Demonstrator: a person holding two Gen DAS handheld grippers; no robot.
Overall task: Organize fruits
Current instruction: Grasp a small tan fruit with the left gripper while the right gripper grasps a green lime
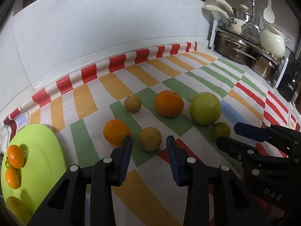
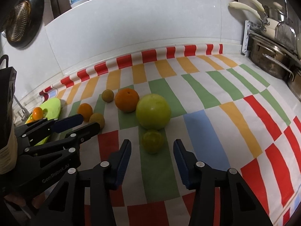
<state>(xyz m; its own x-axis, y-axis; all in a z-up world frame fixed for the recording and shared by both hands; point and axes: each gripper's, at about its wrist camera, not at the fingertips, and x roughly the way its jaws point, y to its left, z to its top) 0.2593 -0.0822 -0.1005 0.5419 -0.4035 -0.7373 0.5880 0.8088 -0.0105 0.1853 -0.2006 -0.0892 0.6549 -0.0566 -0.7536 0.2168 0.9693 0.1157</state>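
The left gripper [image 1: 149, 143], jaws spread, brackets a yellowish fruit [image 1: 150, 139]; the right gripper [image 2: 152, 146], also spread, brackets a small green fruit [image 2: 152, 141], likely bound for the green plate [image 1: 43, 150].

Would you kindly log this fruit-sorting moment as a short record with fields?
surface: striped cloth on a counter
plate: lime-green plate, at left, holding two small oranges and some green fruit
loose fruit: six on the cloth
left tongs: open, a small yellow-brown fruit between the tips, untouched
right tongs: open, a small green fruit between the tips, untouched
largest fruit: big green apple, just behind the small green fruit
background: pots on a rack
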